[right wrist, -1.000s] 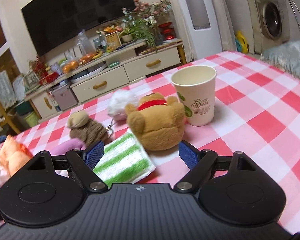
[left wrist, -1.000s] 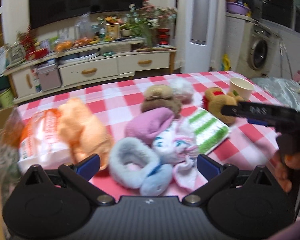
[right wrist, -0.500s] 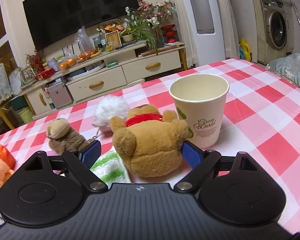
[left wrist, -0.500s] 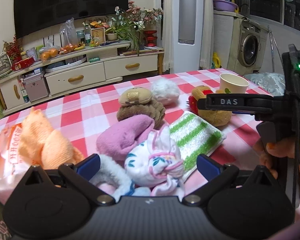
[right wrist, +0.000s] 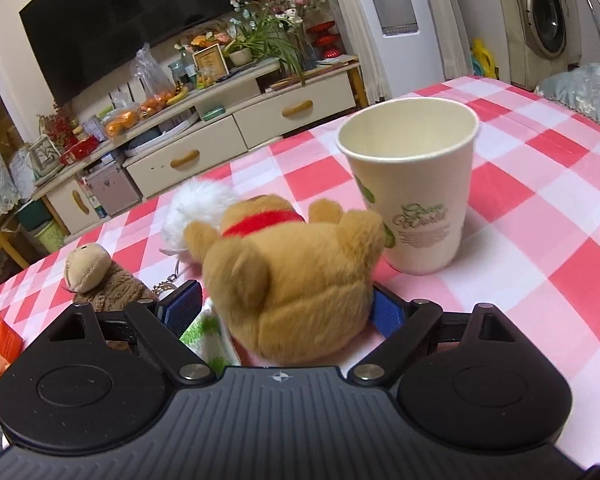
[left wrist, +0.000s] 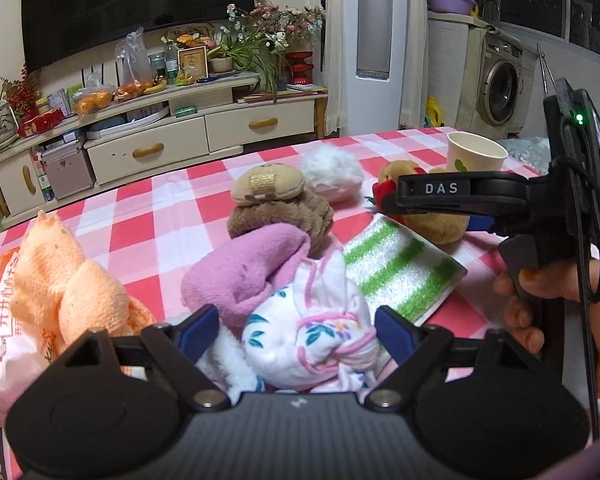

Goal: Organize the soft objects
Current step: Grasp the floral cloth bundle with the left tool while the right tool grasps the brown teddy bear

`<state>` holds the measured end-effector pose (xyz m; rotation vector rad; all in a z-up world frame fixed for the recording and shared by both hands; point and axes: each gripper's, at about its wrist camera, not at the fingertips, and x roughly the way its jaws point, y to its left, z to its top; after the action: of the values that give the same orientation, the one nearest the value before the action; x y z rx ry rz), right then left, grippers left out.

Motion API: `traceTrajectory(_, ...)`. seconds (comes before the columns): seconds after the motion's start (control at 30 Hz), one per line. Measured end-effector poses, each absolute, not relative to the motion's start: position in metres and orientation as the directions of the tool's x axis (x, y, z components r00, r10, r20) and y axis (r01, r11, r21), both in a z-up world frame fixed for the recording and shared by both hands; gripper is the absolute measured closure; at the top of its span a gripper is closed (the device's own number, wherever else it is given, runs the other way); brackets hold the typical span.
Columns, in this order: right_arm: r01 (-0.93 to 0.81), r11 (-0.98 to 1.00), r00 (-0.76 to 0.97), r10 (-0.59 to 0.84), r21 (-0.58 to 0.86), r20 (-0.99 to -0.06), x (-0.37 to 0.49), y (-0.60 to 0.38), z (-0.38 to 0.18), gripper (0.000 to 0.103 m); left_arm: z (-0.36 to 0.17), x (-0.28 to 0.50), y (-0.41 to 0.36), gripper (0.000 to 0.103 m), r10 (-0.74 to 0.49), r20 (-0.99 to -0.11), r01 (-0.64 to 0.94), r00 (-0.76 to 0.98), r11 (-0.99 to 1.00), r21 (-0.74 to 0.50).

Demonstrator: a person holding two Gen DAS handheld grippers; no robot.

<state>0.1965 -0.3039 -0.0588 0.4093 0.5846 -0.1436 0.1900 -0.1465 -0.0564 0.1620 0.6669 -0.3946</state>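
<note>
While both grippers are held low over the checked tablecloth (left wrist: 148,216), the following is recorded.

Left gripper (left wrist: 296,326): fingers are spread wide; the blue pads stand on either side of the floral cloth bundle (left wrist: 312,340), and no contact with it can be confirmed.

Floral cloth bundle: it lies between the left fingers, close to the gripper body, with the pink plush piece (left wrist: 248,276) touching it from behind.

Right gripper (right wrist: 288,308): fingers are spread around the brown teddy bear (right wrist: 296,280); the right pad is partly hidden by the plush, and whether the pads touch it cannot be told.

Brown teddy bear: it is seen lying on the table with its red collar away from the camera, filling the gap between the right fingers; the paper cup (right wrist: 412,184) stands upright just beyond it, touching or nearly touching one paw.

Green-striped cloth (left wrist: 396,272): it lies flat between the bundle and the bear; one corner is visible under the right gripper's left finger.

Brown curly plush (left wrist: 276,208): it sits behind the pink piece, near the white fluffy ball (left wrist: 332,174).

Orange knitted cloth (left wrist: 68,284): it rests on a plastic package (left wrist: 0,312) to the left of the left gripper.
</note>
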Motion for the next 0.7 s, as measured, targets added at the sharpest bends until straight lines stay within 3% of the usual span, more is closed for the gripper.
traceTrajectory(0.13,0.230,0.913,0.832,-0.005,0.337,-0.555,0.197,-0.301,-0.058,0.000,-0.056,0.190,-0.147,0.035,-0.319,-0.632,0.414,0.706,0.910,0.004)
traceTrajectory(0.33,0.252,0.923,0.833,-0.053,0.291,-0.551,0.197,-0.304,-0.056,0.000,-0.059,0.190,-0.146,0.036,-0.328,-0.640,0.395,0.695,0.918,-0.041)
traceTrajectory(0.4,0.248,0.925,0.836,-0.054,0.289,-0.546,0.196,-0.307,-0.054,0.006,-0.059,0.190,-0.145,0.037,-0.326,-0.641,0.388,0.695,0.920,-0.047)
traceTrajectory(0.7,0.255,0.940,0.852,-0.106,0.228,-0.513,0.185,-0.305,-0.047,0.010,-0.047,0.185,-0.132,0.038,-0.294,-0.637,0.345,0.713,0.938,-0.047)
